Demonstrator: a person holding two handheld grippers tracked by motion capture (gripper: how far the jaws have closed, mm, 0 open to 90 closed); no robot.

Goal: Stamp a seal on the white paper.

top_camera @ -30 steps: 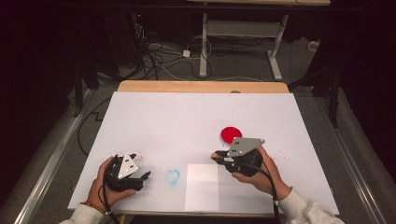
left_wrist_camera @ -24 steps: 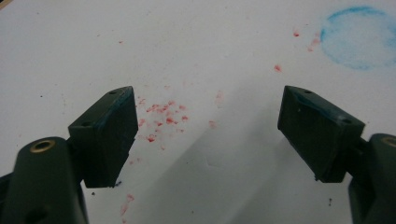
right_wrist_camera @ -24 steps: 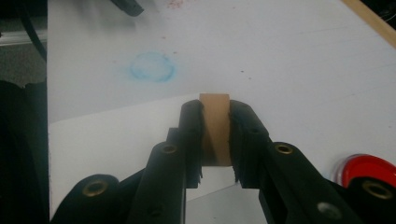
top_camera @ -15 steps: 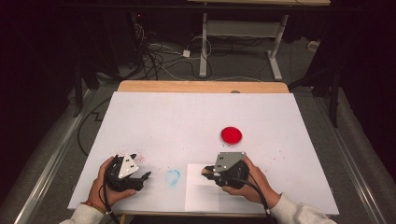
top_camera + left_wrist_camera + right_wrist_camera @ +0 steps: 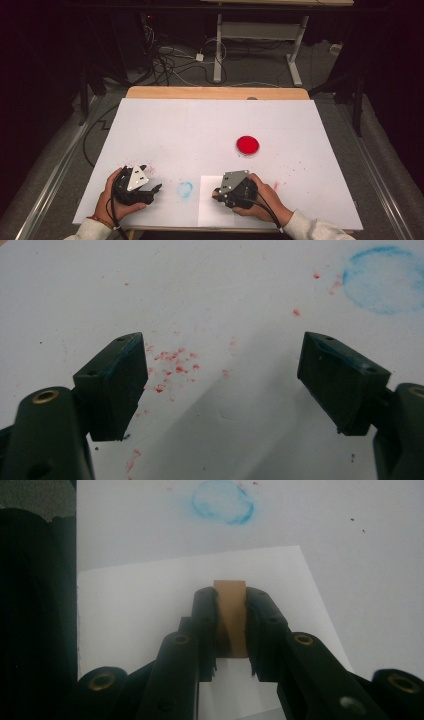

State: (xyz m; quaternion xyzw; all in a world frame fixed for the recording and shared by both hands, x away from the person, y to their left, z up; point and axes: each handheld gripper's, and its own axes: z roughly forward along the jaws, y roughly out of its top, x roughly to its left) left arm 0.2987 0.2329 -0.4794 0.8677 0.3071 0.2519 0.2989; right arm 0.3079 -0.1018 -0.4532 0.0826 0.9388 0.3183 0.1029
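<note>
Right gripper (image 5: 231,625) clamped on a small brown block (image 5: 230,617) over white paper sheet (image 5: 150,610); left gripper (image 5: 220,375) wide, nothing between

Black fingers (image 5: 260,630), seemingly brass-coloured screws.

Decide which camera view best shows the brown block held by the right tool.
The right gripper view: the brown block sits clamped between the right tool jaws, above the white sheet. In the high view, the tool and hand cover it.
</note>
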